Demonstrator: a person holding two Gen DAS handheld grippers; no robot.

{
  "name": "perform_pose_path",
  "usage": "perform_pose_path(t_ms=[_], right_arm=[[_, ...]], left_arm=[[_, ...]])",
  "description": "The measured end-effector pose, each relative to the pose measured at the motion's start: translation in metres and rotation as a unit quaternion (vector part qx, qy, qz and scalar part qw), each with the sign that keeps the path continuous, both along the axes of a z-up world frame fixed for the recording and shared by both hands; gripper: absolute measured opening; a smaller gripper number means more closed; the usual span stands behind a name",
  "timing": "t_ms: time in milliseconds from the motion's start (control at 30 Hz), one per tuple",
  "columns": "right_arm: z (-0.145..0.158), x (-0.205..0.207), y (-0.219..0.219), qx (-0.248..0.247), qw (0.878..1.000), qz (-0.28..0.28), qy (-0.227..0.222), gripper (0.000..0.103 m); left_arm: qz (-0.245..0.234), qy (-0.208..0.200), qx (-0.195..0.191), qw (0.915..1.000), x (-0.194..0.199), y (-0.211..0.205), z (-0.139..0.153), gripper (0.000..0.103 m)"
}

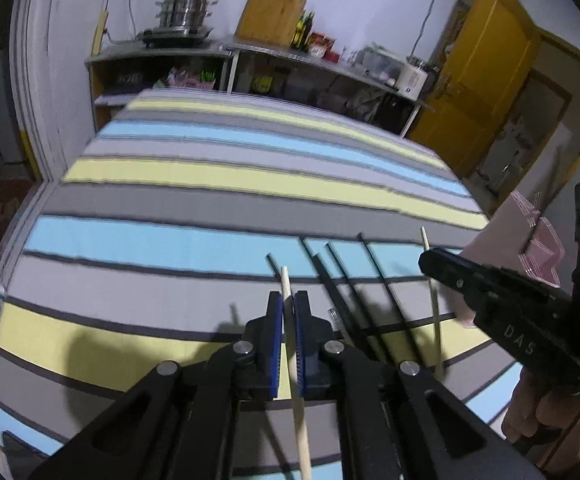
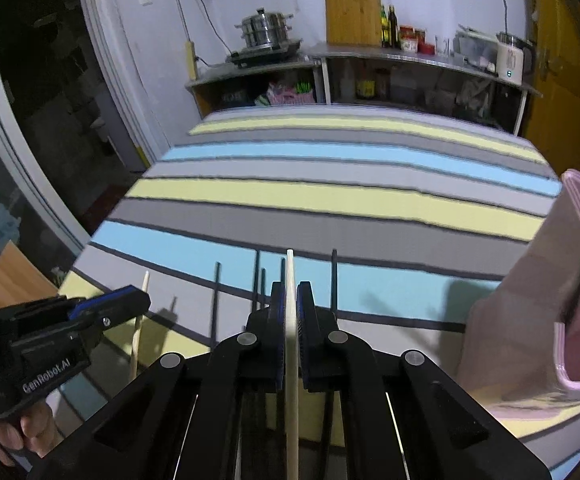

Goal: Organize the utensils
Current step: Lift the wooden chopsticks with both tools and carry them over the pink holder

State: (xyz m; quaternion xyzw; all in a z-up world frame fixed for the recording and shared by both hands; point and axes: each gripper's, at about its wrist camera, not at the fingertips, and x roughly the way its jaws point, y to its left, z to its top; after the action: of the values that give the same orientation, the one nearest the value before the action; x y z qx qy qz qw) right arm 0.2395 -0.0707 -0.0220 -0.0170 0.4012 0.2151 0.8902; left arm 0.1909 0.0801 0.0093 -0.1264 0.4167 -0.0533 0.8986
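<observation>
My left gripper (image 1: pixel 288 300) is shut on a pale wooden chopstick (image 1: pixel 294 380), lifted above the striped cloth. In the right wrist view my right gripper (image 2: pixel 291 294) is shut on a second pale wooden chopstick (image 2: pixel 292 360), also off the cloth. Each gripper shows in the other's view: the right gripper (image 1: pixel 426 258) at the right with its chopstick (image 1: pixel 434 312), the left gripper (image 2: pixel 143 300) at the left with its chopstick (image 2: pixel 135 344). Several black chopsticks (image 1: pixel 342 300) (image 2: pixel 215 304) lie on the cloth below. A pink utensil holder (image 2: pixel 530 308) stands at the right.
The striped cloth (image 1: pixel 209 200) covers a large table. Behind it a metal shelf (image 2: pixel 370 54) carries a steamer pot (image 2: pixel 263 30), a wooden cutting board (image 2: pixel 352 12), bottles and jars. A yellow door (image 1: pixel 486 80) stands at the right. A person's hand (image 2: pixel 29 428) holds the left gripper.
</observation>
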Motion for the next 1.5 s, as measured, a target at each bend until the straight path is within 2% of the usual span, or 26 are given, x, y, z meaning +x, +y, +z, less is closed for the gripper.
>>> perform_pose_path(t_ms=[167,433,900,1333,1500], right_arm=[[0.027,-0.024,-0.005,0.010,1.000,0.000,-0.028,0.006],[0.061,-0.057,-0.024,0.026,0.998,-0.008,-0.065,0.006],[0.094,-0.090,-0.054,0.046,0.993,-0.028,-0.102,0.006],[0.111,-0.107,-0.094,0.061,0.989,-0.061,-0.124,0.005],[0.116,-0.111,-0.122,0.075,0.985,-0.087,-0.125,0.006]], left_arm=[[-0.007,-0.031,0.001,0.9995,-0.015,0.001,0.033,0.006],[-0.021,-0.069,0.009,0.9973,-0.042,-0.006,0.069,0.006],[-0.051,-0.111,0.021,0.9923,-0.059,-0.029,0.115,0.006],[-0.116,-0.116,0.005,0.9865,-0.053,-0.085,0.129,0.006],[-0.145,-0.112,-0.007,0.9831,-0.042,-0.110,0.134,0.006]])
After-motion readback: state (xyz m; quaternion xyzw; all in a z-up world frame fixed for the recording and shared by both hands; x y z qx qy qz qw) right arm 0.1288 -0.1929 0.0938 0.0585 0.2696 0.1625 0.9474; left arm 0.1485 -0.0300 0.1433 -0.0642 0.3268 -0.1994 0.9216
